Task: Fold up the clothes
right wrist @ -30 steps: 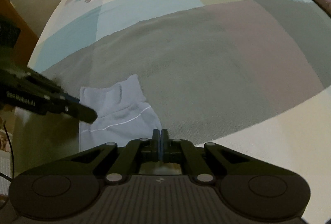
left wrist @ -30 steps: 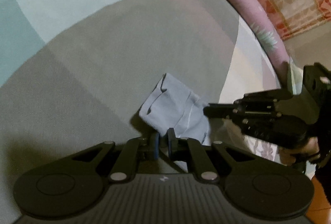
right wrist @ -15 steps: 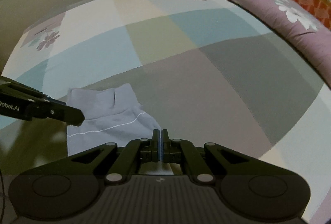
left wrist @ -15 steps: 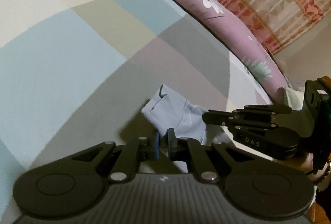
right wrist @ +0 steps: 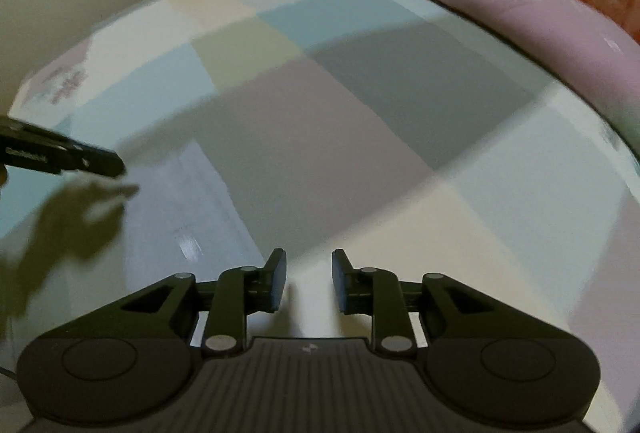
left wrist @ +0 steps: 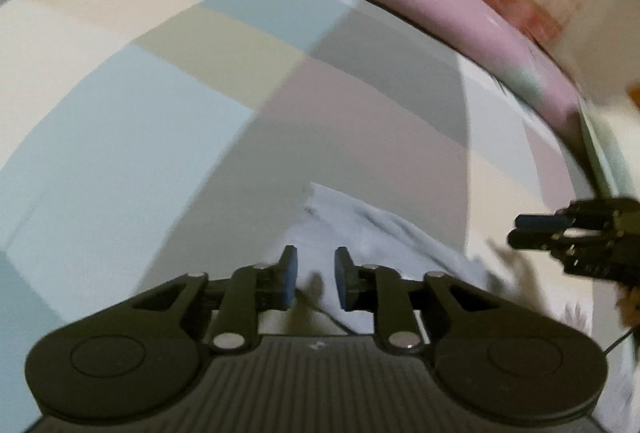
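Your left gripper (left wrist: 312, 279) and right gripper (right wrist: 306, 281): jaws just parted, nothing between them. Garment (left wrist: 360, 233) dropped on bed (left wrist: 120, 113); this fold looks done.

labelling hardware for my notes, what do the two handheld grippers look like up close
Both are matte black. The left gripper and right gripper each have two angled linkage arms with silver pivot pins, round discs at the outer ends, a ribbed body with a small pale logo, and dark blue pads. White lettering runs along the left gripper's side, too blurred to read.
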The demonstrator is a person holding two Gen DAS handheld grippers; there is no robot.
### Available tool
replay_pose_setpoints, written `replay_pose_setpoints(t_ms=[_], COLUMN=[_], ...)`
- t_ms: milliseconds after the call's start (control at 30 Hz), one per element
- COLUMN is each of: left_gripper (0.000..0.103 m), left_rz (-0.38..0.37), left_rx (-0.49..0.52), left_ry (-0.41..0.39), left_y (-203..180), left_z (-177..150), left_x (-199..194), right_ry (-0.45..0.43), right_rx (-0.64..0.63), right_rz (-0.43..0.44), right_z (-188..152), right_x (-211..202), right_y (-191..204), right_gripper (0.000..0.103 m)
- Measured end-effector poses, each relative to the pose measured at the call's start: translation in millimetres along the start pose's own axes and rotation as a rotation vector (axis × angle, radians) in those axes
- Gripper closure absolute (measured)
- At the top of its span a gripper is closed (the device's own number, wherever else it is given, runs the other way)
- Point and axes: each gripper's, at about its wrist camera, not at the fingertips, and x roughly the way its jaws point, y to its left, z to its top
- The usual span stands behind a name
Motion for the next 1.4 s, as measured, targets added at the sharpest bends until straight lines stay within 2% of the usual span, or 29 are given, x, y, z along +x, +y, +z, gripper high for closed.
replay_pose_setpoints(t_ms=[67, 133, 200, 433, 500, 667, 733, 867, 933, 1100, 1167, 1267, 1333, 1367, 1400], left_gripper=[0.078, 0.075, 0.071, 0.065, 0.062, 0.061, 0.067, 0.065, 0.061, 0.059, 0.056, 0.054, 0.057, 0.061, 0.061], left_rz=[-0.002, 0.0, 0.002, 0.01, 0.061, 0.17, 0.192, 0.12, 0.069, -0.022, 0.004, 0.067, 0.111, 0.119, 0.108], left_rx=[0.098, 0.183, 0.266, 0.549, 0.55, 0.446, 0.446, 0.495, 0.521, 0.574, 0.579, 0.535, 0.521, 0.523, 0.529], left_ry=[0.012, 0.02, 0.025, 0.017, 0.05, 0.124, 0.143, 0.114, 0.103, 0.133, 0.152, 0.15, 0.156, 0.158, 0.158], left_y=[-28.0, -54.0, -80.6, -154.9, -158.2, -151.6, -158.4, -199.5, -224.4, -270.1, -277.0, -277.2, -278.6, -281.3, -285.3], left_z=[-7.7, -18.0, -32.6, -89.7, -98.8, -94.4, -93.3, -100.1, -106.4, -134.7, -144.3, -139.8, -131.2, -127.7, -125.3], left_x=[4.6, 8.8, 12.4, 23.6, 28.3, 21.2, 17.7, 11.1, 14.7, 36.3, 45.6, 49.7, 50.8, 49.5, 46.8], right_ry=[0.023, 0.038, 0.04, 0.069, 0.077, 0.096, 0.095, 0.089, 0.083, 0.103, 0.122, 0.104, 0.074, 0.064, 0.054], right_rx=[0.037, 0.063, 0.083, 0.138, 0.152, 0.204, 0.252, 0.355, 0.397, 0.409, 0.399, 0.399, 0.463, 0.475, 0.485], right_rz=[-0.015, -0.03, -0.046, -0.078, -0.088, -0.143, -0.169, -0.211, -0.212, -0.189, -0.201, -0.281, -0.293, -0.298, -0.3], right_z=[-24.8, -49.7, -76.4, -158.0, -177.9, -228.1, -246.6, -278.5, -292.5, -326.9, -340.0, -349.4, -352.7, -354.1, -355.8], right_x=[-11.7, -23.7, -38.1, -78.4, -91.2, -132.9, -149.9, -174.8, -181.8, -186.5, -178.8, -176.3, -185.3, -192.1, -199.2], right_y=[-12.2, -19.9, -24.7, -37.0, -41.4, -66.7, -84.4, -116.9, -126.9, -132.9, -138.2, -158.5, -177.6, -182.1, -186.4], right_gripper=[0.073, 0.066, 0.051, 0.047, 0.046, 0.042, 0.042, 0.041, 0.041, 0.04, 0.04, 0.036, 0.035, 0.035, 0.035])
